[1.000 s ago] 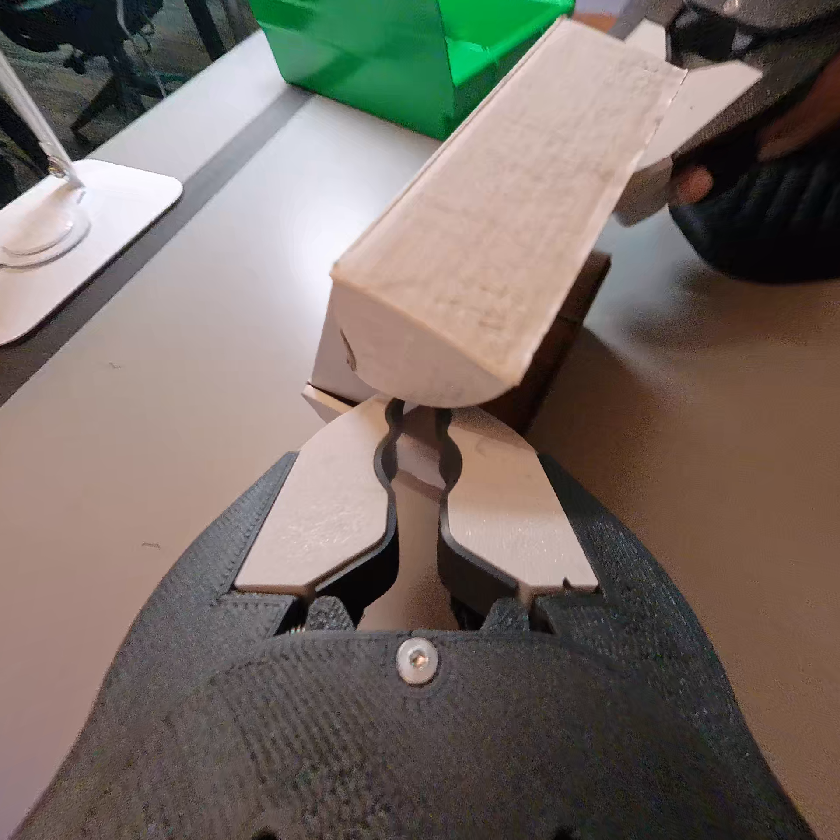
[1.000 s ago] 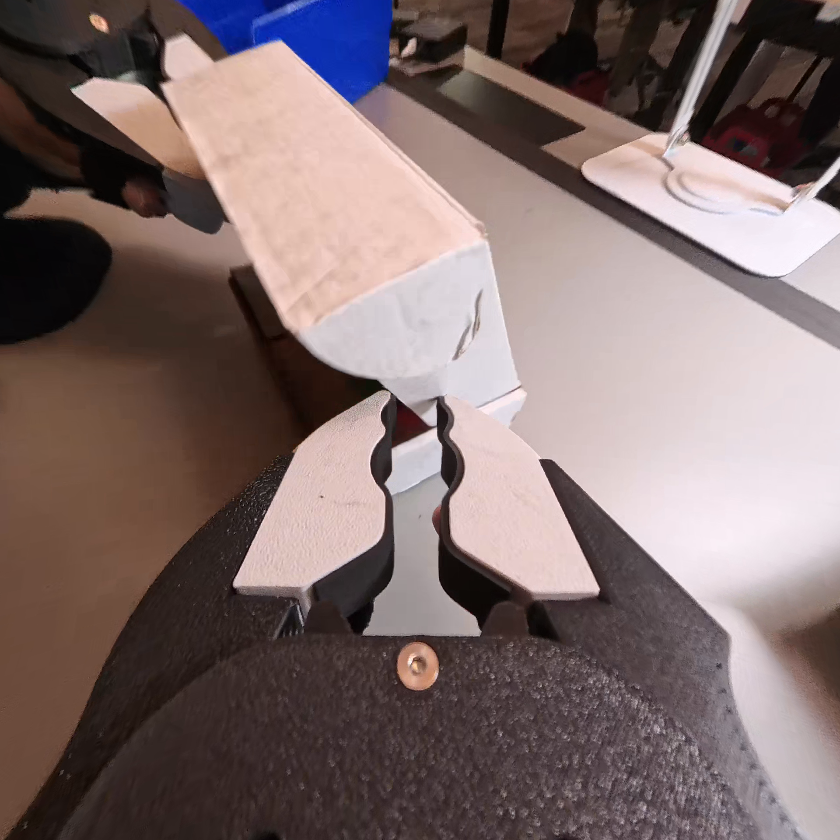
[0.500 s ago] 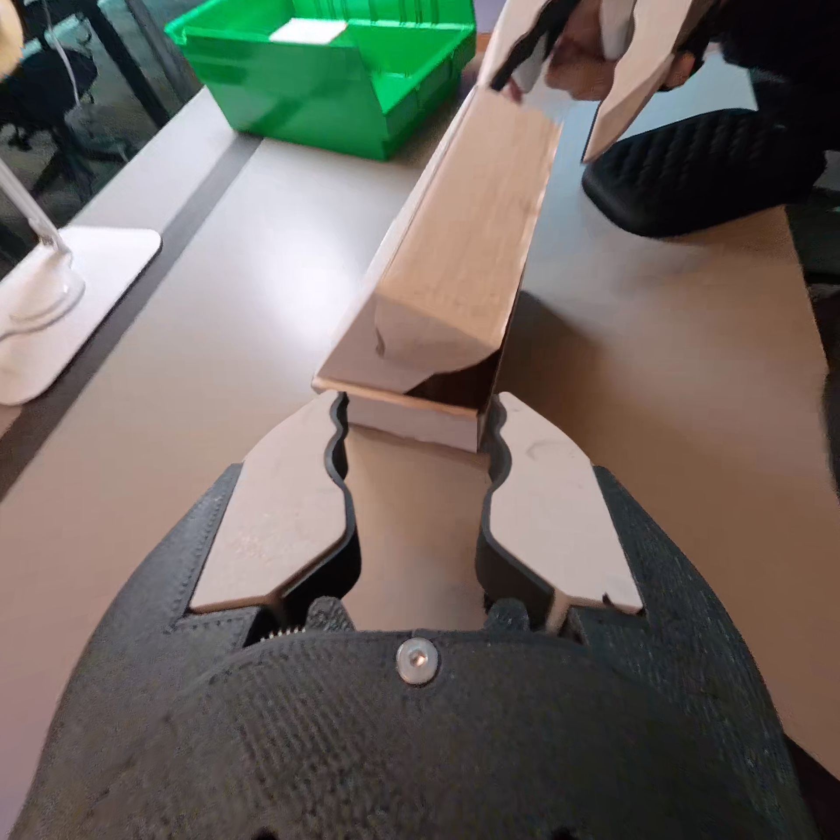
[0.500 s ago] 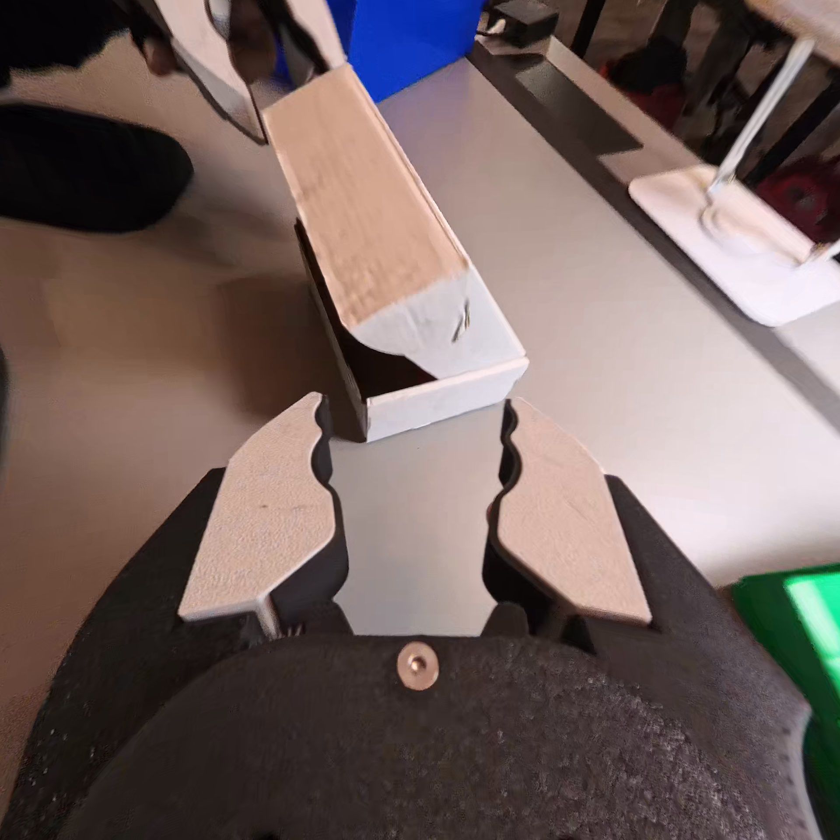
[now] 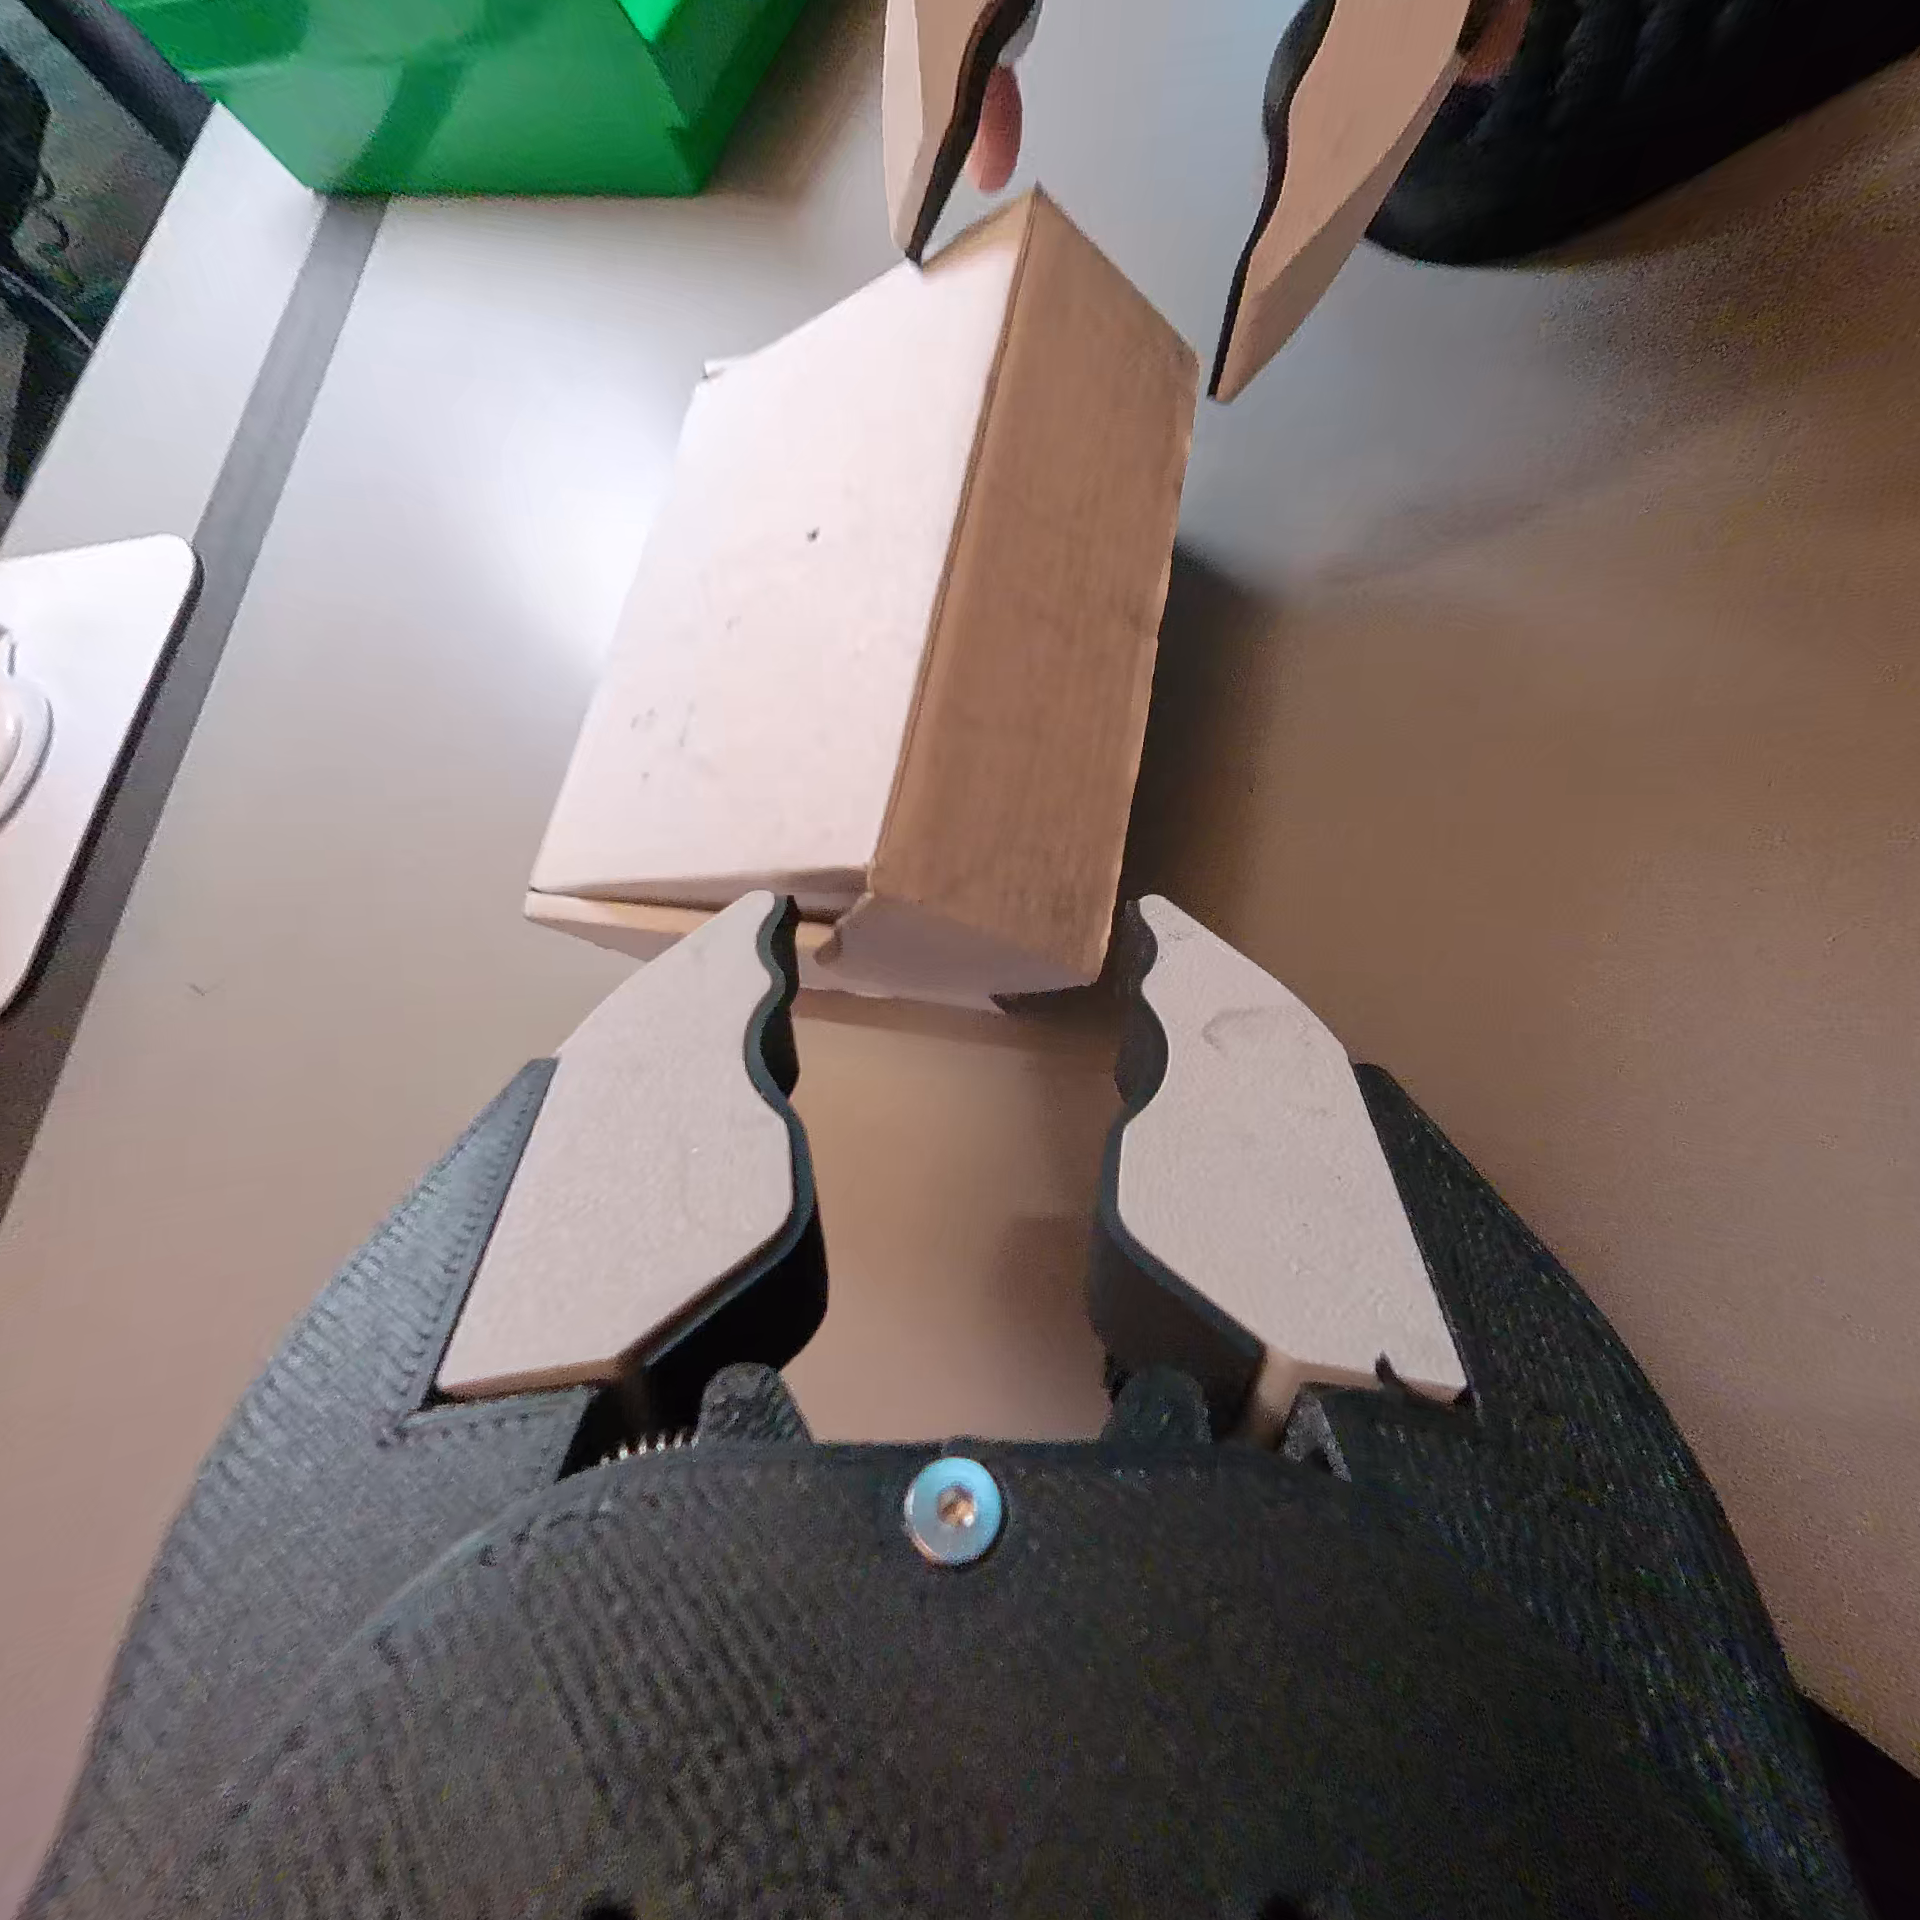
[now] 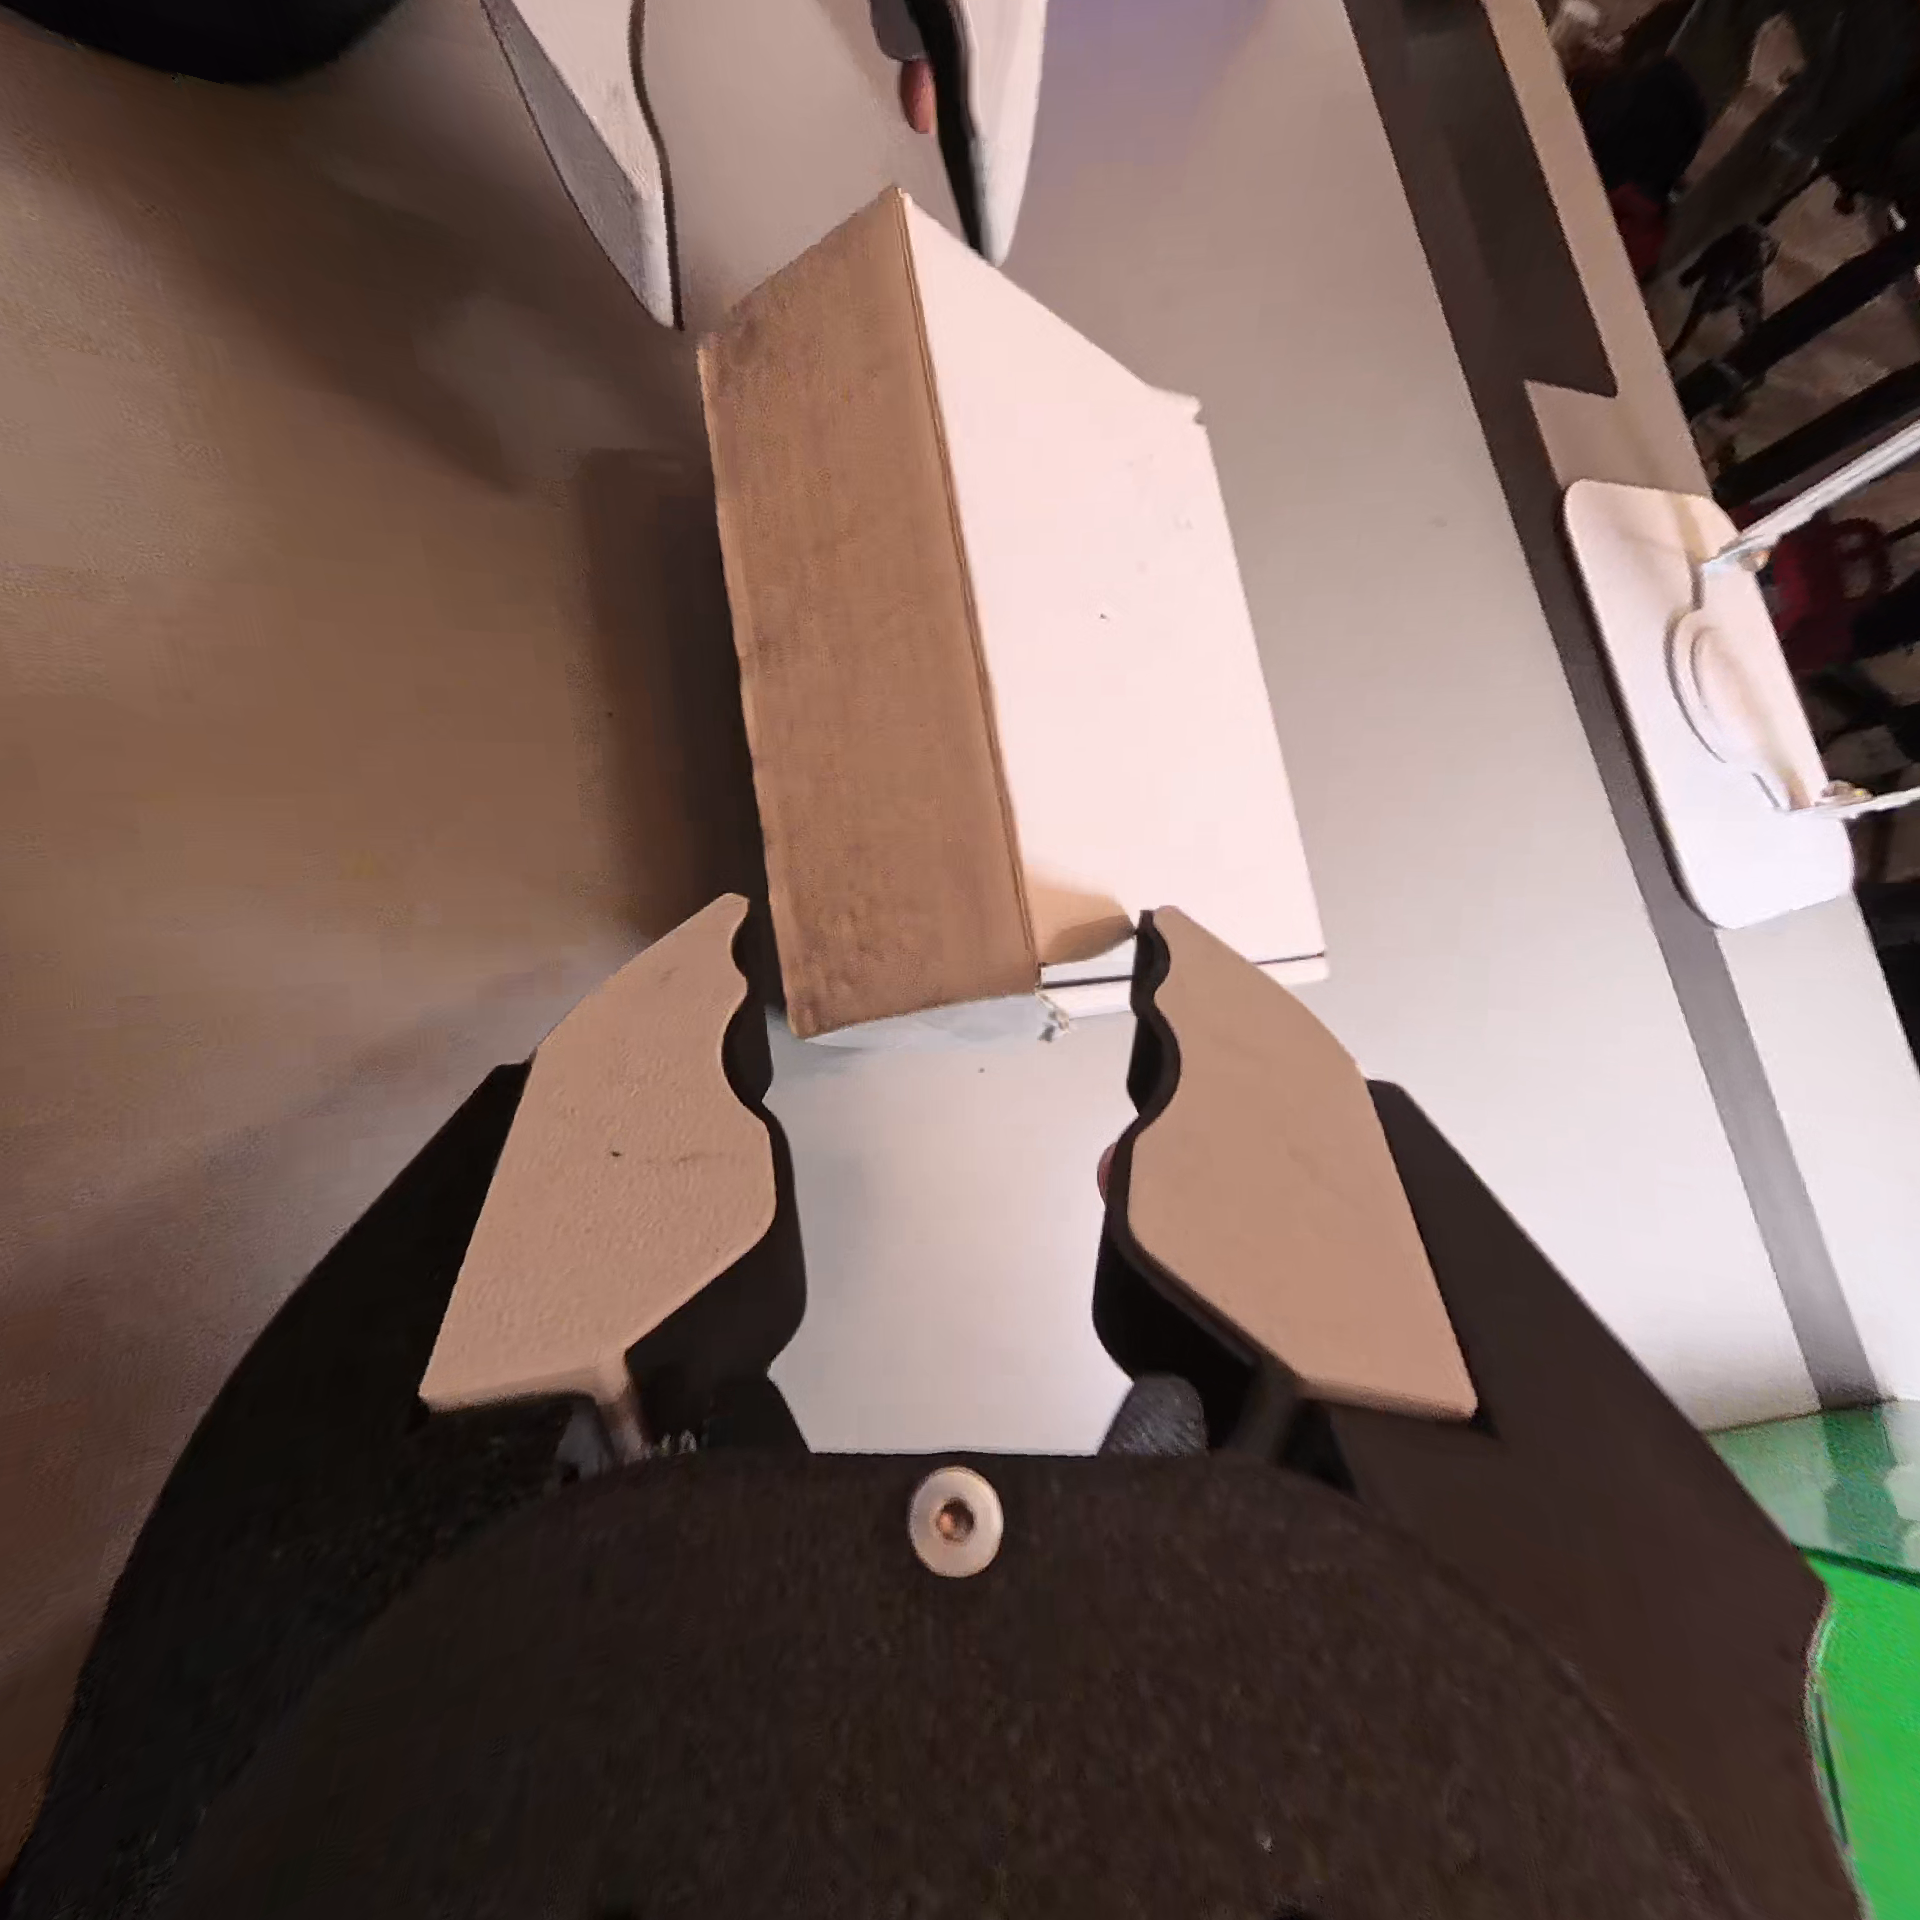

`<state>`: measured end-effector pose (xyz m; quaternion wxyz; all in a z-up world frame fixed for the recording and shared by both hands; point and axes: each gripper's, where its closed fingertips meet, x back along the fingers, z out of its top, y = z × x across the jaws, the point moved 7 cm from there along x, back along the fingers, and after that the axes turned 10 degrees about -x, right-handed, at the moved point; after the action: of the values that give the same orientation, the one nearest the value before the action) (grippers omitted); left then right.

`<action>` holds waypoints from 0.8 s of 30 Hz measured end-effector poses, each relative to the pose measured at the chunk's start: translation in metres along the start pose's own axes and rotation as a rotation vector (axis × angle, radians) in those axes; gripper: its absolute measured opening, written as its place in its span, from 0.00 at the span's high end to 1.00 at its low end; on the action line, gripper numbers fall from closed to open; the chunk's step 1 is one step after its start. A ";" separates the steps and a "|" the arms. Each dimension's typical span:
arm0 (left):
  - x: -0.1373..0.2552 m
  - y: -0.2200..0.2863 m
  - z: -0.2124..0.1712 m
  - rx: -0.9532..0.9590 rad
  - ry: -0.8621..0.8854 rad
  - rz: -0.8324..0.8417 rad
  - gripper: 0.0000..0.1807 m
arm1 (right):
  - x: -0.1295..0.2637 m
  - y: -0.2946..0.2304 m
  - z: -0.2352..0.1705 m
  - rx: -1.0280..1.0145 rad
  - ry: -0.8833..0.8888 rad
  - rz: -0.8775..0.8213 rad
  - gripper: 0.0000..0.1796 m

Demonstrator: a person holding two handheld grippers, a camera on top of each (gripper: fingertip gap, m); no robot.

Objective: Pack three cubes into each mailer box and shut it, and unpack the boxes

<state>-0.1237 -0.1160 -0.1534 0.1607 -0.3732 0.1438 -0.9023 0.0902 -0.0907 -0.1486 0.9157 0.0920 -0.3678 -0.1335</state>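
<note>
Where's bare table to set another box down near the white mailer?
Free: the wide tabletop on the box's brown-flap side, and the strip between the white cardboard mailer box and the white lamp base. Crowded: both ends, left gripper and right gripper open there; green plastic bin beyond.

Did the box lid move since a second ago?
Yes. The lid has swung down flat onto the mailer box, toward the table; both tongs are open.
</note>
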 end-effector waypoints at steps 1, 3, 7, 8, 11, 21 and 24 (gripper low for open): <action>-0.002 0.003 -0.003 0.005 -0.014 -0.001 0.67 | -0.001 -0.001 -0.002 0.003 0.006 -0.018 0.63; -0.003 0.007 -0.006 0.019 -0.022 0.004 0.67 | 0.002 -0.002 -0.005 -0.011 0.021 -0.041 0.62; 0.006 0.007 -0.009 0.073 0.041 0.072 0.66 | 0.012 -0.001 -0.013 -0.051 0.079 -0.113 0.61; 0.006 0.007 -0.009 0.087 0.055 0.086 0.66 | 0.012 -0.002 -0.016 -0.065 0.092 -0.120 0.61; 0.002 0.010 -0.009 0.080 0.049 0.106 0.64 | 0.005 -0.009 -0.022 -0.033 0.103 -0.171 0.61; -0.013 0.023 -0.009 0.055 -0.075 0.153 0.69 | -0.007 -0.019 -0.025 -0.007 0.043 -0.175 0.68; -0.007 0.022 -0.003 0.225 -0.098 0.057 0.69 | -0.001 -0.015 -0.021 -0.221 0.035 -0.016 0.68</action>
<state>-0.1175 -0.1332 -0.1684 0.2341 -0.3922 0.0441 -0.8885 0.1016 -0.1029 -0.1678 0.9253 -0.0041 -0.3343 -0.1789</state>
